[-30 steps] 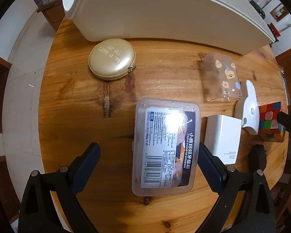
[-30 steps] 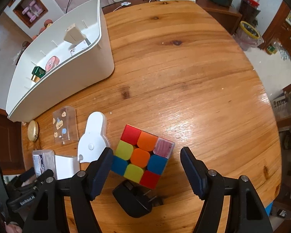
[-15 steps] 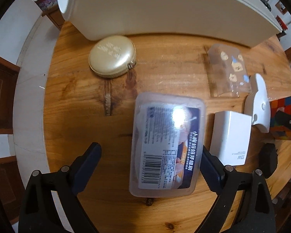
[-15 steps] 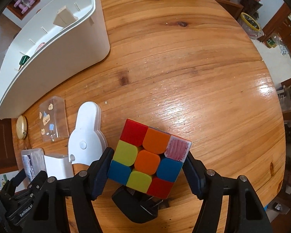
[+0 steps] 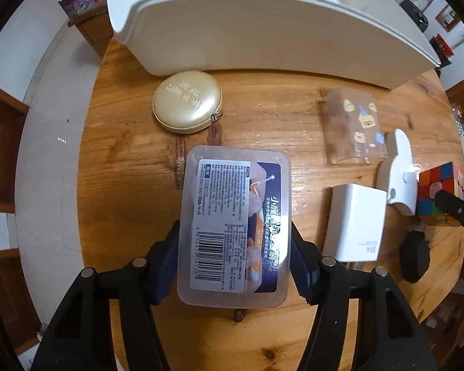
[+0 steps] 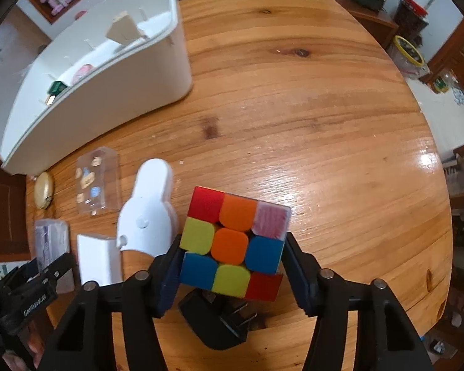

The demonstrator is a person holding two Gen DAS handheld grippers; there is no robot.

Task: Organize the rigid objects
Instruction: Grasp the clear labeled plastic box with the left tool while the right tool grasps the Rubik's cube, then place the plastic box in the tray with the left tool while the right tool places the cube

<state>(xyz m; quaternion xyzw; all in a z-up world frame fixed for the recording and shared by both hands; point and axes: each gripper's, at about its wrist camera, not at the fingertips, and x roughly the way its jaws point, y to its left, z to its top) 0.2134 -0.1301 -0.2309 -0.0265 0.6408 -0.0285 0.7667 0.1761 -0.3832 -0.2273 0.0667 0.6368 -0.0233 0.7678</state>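
Observation:
A clear plastic box [image 5: 235,198] with a printed label lies on the round wooden table [image 5: 133,185]. My left gripper [image 5: 235,238] points down over it, jaws closing, and both pads touch the box's long sides. In the right wrist view a colourful puzzle cube [image 6: 232,235] sits between the jaws of my right gripper [image 6: 232,250], which are also closing, with the pads against its left and right faces. The cube [image 5: 439,191] also shows at the right edge of the left wrist view.
A long white bin [image 5: 263,31] with small items inside stands at the table's far side. A gold round case [image 5: 187,105], a clear sticker pouch [image 5: 352,130], a white charger [image 5: 354,225], a white bottle-shaped piece [image 5: 399,170] and a black plug [image 6: 219,318] lie nearby.
Both grippers have narrowed from wide open. The left jaws now touch the plastic box and the right jaws now touch the cube. Neither hand has shifted much.

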